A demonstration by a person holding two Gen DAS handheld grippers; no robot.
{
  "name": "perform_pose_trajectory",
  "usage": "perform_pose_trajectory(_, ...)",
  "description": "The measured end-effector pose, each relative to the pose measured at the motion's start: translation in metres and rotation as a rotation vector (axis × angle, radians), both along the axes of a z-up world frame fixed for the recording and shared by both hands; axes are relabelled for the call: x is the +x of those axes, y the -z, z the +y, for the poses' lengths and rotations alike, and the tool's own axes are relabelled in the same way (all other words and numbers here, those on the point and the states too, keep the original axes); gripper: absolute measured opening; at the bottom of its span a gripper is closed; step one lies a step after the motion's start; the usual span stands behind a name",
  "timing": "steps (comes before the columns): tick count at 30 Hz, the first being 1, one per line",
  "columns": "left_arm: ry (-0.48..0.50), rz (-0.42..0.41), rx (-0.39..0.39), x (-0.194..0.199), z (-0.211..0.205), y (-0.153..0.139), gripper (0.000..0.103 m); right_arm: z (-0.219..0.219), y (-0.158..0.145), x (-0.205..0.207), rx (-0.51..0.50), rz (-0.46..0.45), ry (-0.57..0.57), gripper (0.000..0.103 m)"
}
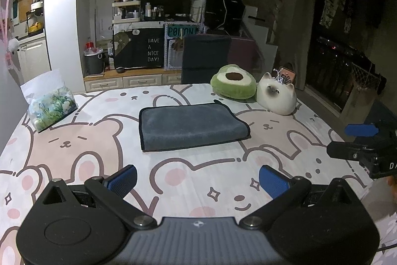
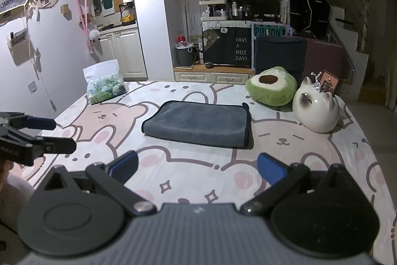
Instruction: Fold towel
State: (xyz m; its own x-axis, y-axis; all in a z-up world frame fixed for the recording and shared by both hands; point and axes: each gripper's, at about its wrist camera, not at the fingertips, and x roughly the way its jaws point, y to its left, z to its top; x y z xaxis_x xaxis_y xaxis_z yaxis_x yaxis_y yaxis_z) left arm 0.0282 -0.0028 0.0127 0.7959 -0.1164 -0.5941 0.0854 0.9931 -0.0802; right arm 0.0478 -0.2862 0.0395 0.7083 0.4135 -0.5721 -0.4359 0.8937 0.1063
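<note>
The dark grey-blue microfibre towel with black edging (image 1: 192, 126) (image 2: 198, 123) lies folded into a thick rectangle near the middle of the counter, which is covered by a pale cloth printed with pink bears and rabbits (image 1: 74, 140) (image 2: 285, 140). Both tongs hang above the near edge of the counter, well apart from the towel. The left tongs (image 1: 197, 180) stand wide open with nothing between their blue pads (image 1: 122, 180). The right tongs (image 2: 197, 169) are likewise spread apart and empty, with blue pads (image 2: 270, 170). Each appears side-on in the other's view.

Toward the far right corner sits a green avocado-shaped plush cushion (image 1: 233, 82) (image 2: 271, 86), and just beside it a white ceramic cat figure (image 1: 276, 97) (image 2: 315, 108). Near the far left corner stands a soft tissue pack printed with green and white flowers (image 1: 50, 107) (image 2: 105, 87).
</note>
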Motion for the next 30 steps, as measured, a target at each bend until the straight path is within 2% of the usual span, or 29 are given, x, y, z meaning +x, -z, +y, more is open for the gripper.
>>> perform_pose_trajectory(13, 0.006, -0.007, 0.045, -0.008, -0.007, 0.005, 0.103, 0.000, 0.006, -0.007, -0.030, -0.005, -0.007, 0.103)
perform_pose_trajectory(30, 0.021, 0.004, 0.042, -0.007, -0.007, 0.009, 0.103, -0.004, 0.008, -0.012, -0.024, -0.018, 0.006, 0.103)
